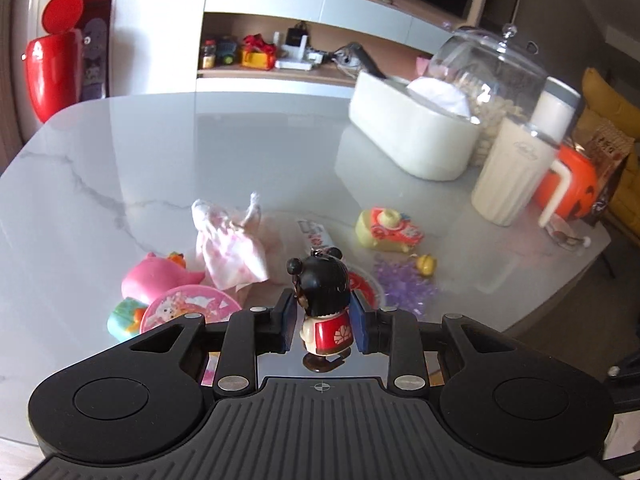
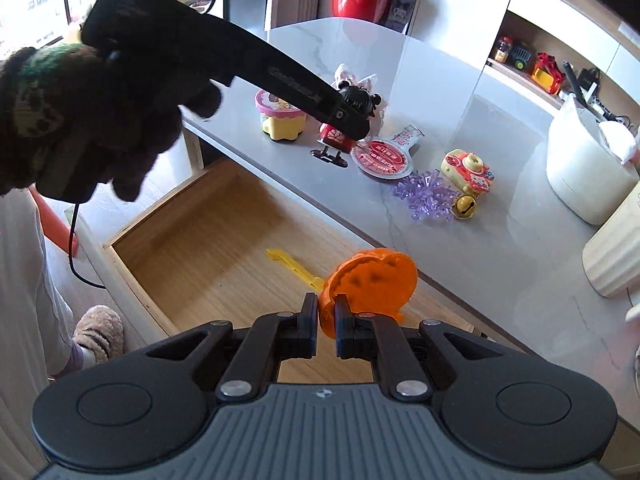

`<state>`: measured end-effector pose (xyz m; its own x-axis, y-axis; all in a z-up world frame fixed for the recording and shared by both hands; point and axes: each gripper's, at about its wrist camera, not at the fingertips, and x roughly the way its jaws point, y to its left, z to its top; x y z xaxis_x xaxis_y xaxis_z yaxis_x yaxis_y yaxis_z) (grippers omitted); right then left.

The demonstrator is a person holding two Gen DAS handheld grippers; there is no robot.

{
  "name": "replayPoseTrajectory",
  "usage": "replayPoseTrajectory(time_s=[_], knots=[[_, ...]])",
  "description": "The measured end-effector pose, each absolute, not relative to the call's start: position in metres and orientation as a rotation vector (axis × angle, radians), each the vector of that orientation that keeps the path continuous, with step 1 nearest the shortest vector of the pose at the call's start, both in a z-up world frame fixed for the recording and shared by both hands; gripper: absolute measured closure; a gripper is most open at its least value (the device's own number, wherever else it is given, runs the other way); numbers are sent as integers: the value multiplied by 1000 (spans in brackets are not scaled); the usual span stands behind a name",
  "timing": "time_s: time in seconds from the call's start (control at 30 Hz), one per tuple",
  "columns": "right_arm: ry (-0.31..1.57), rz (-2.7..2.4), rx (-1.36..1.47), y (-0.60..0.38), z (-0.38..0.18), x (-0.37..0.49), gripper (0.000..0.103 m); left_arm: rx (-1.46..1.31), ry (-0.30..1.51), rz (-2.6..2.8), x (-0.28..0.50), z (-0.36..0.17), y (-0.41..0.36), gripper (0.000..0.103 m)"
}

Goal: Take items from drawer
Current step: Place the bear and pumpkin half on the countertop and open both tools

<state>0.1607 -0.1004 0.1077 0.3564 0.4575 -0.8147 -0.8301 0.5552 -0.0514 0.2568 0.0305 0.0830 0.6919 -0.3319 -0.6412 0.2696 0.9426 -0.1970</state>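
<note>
My left gripper (image 1: 323,299) is shut on a small doll (image 1: 329,330) with black hair buns and a red dress, holding it upright by the body. In the right wrist view the same gripper (image 2: 352,122), held by a gloved hand (image 2: 92,120), has the doll (image 2: 335,141) at the table's near edge with its feet close to the top. My right gripper (image 2: 325,300) is shut on the rim of an orange pumpkin-shaped plastic piece (image 2: 370,282), which hangs above the open wooden drawer (image 2: 192,248). A yellow plastic stick (image 2: 290,264) lies in the drawer, its far end hidden behind the orange piece.
On the marble table (image 1: 180,140) lie a pink cloth (image 1: 230,244), a pink toy (image 1: 156,280), a yellow toy camera (image 1: 386,230), purple crystals (image 1: 404,284) and a small bell (image 1: 426,264). A white tub (image 1: 412,136), a ribbed jar (image 1: 516,160) and an orange bucket (image 1: 580,180) stand at the right.
</note>
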Motion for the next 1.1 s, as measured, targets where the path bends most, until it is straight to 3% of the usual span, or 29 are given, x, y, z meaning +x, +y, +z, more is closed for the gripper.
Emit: replayPoseTrajectory(time_s=[0.2, 0.5, 0.7, 0.73, 0.8, 0.9, 1.1], knots=[[860, 839, -518, -106, 103, 170, 95, -141, 658, -338, 252, 79, 49, 71], [814, 752, -384, -103, 115, 222, 95, -253, 457, -362, 227, 119, 78, 71], [819, 731, -243, -92, 118, 272, 94, -242, 447, -522, 212, 126, 69, 71], [826, 726, -225, -91, 116, 279, 92, -206, 465, -561, 210, 124, 61, 71], [841, 709, -200, -91, 112, 290, 73, -83, 520, -648, 204, 118, 40, 71], [832, 680, -186, -102, 110, 291, 54, 178, 587, -753, 188, 98, 4, 71], [828, 681, -208, -138, 107, 264, 48, 549, 671, -791, 170, 51, -40, 70]])
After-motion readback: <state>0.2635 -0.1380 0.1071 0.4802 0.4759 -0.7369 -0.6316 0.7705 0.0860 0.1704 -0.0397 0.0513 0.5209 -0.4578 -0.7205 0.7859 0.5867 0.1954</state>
